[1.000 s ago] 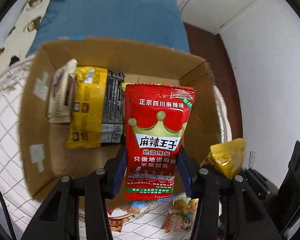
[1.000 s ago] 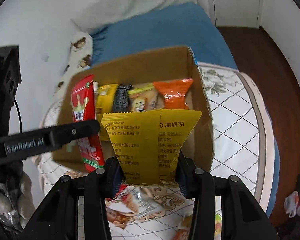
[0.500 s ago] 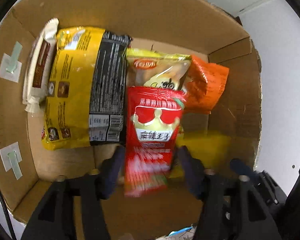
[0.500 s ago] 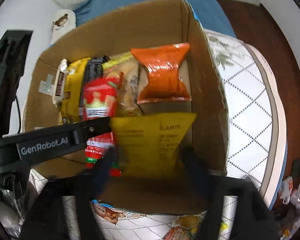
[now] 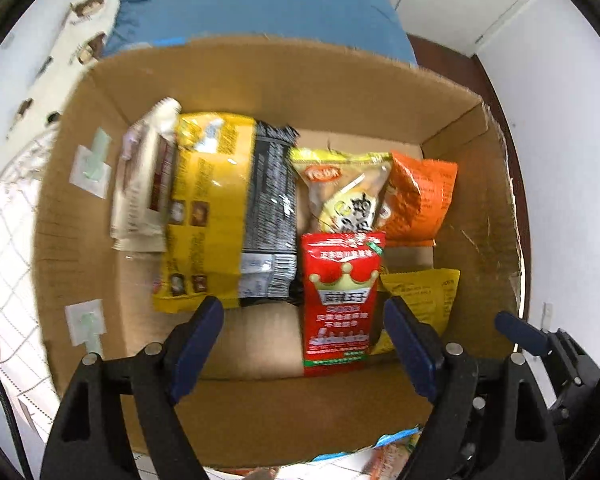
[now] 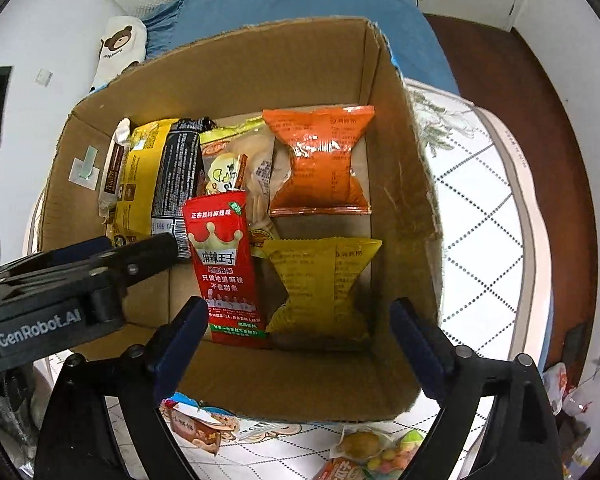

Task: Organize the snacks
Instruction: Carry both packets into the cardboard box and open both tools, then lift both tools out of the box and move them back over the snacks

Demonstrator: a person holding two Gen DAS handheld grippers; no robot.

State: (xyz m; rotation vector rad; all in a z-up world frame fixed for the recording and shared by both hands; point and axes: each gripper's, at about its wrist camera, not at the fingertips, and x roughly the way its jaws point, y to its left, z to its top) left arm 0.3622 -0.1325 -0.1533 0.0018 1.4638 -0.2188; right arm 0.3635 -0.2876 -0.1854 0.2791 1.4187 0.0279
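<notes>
We're looking down into the cardboard box w/ both grippers above its near wall. Left gripper has just been spreading its jaws and they stand released; the red spicy-strip packet lies betw. the blue pads on the box floor, neither pad touching it. Right gripper likewise has just been opening, jaws apart, w/ the yellow packet lying flat betw. them in the near right corner of the box, clear of both pads. The red packet sits just left of the yellow one, edges touching or slightly overlapping, hard to tell which. Beyond the yellow packet, toward the far right corner, lies the orange packet. Left of it the pale yellow snack bag, its near end under the top edge of the red packet. Along the left side of the box: the big yellow-and-black bag, and the white-and-brown wrapper against its left edge; that part of the left wrist view is blurred. Outside the box, by its near wall, more snacks lie on the quilted white cloth.
</notes>
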